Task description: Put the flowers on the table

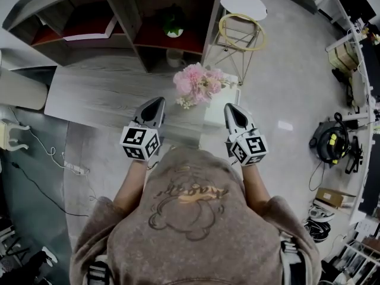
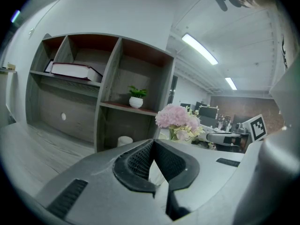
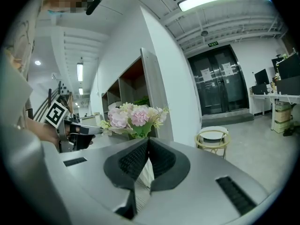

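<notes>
Bouquet: pink and cream flower bunch (image 1: 199, 83) in a pale, see-through vase stands upright near the right end of the grey wood-grain table (image 1: 101, 91). The foot of the vase is not clearly visible; it is judged to rest on the tabletop.
Left gripper: left gripper (image 1: 156, 101) points at the vase from the left. Jaws are pressed together at the tips, with nothing pinched.
Right gripper: right gripper (image 1: 230, 107) points at the vase from the right. Jaws are pressed together, with nothing pinched.
Task status: judged complete or nearly so, as the flowers stand free of both tools.
Risk, tipping: blooms sit high over a narrow vase. A sideways brush from either closed tip can topple it.
Risk, edge: the vase stands close to the table end. A push to the right can send it off toward the floor and the gold-framed round white side table (image 1: 242, 22).
Risk, re-grip: closed jaws cannot take the vase. Any correction first needs the jaws spread.
Risk, shelf: the grey open shelf unit (image 1: 119, 22) lies beyond the table. A forward shove can drive the vase toward it.
</notes>
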`<state>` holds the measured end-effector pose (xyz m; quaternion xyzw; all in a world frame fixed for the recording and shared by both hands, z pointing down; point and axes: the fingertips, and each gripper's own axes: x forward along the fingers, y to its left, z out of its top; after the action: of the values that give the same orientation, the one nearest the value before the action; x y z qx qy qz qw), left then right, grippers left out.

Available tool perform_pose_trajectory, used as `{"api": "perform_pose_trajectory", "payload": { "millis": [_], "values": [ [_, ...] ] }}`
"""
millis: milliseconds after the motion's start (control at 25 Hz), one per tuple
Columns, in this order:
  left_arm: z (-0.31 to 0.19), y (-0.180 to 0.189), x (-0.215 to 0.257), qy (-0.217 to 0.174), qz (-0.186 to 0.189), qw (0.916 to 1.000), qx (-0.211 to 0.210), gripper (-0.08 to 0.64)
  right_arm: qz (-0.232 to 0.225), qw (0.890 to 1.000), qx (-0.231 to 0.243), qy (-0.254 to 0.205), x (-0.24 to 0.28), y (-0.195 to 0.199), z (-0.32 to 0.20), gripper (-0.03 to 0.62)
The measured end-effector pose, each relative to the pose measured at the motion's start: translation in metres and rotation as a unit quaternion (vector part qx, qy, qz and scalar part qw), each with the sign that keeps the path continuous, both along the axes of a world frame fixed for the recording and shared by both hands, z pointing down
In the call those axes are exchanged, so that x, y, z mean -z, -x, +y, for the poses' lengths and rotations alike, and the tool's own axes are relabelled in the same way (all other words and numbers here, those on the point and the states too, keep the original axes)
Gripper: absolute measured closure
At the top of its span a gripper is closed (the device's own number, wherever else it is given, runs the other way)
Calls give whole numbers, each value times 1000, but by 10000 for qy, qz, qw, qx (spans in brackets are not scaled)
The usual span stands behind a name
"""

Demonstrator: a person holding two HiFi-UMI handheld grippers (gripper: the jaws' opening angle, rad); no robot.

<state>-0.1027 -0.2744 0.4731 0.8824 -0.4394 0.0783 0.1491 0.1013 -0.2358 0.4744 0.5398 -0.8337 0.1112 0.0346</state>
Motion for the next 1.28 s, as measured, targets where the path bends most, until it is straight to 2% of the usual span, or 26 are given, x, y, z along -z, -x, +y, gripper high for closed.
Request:
{"api": "perform_pose_trajectory", "payload": {
  "millis": [360, 760, 1280],
  "values": [
    [4, 5, -11, -134, 81, 9999, 60, 543, 52, 9997, -257, 37, -15, -7, 1, 592],
    [8, 8, -17, -67, 205, 9996, 154, 542, -2, 9982, -587, 156, -28, -19, 1, 592],
    [9, 8, -24, 54, 250, 9995, 176, 543, -14, 9981, -589, 204, -31, -19, 2, 592]
  ]
}}
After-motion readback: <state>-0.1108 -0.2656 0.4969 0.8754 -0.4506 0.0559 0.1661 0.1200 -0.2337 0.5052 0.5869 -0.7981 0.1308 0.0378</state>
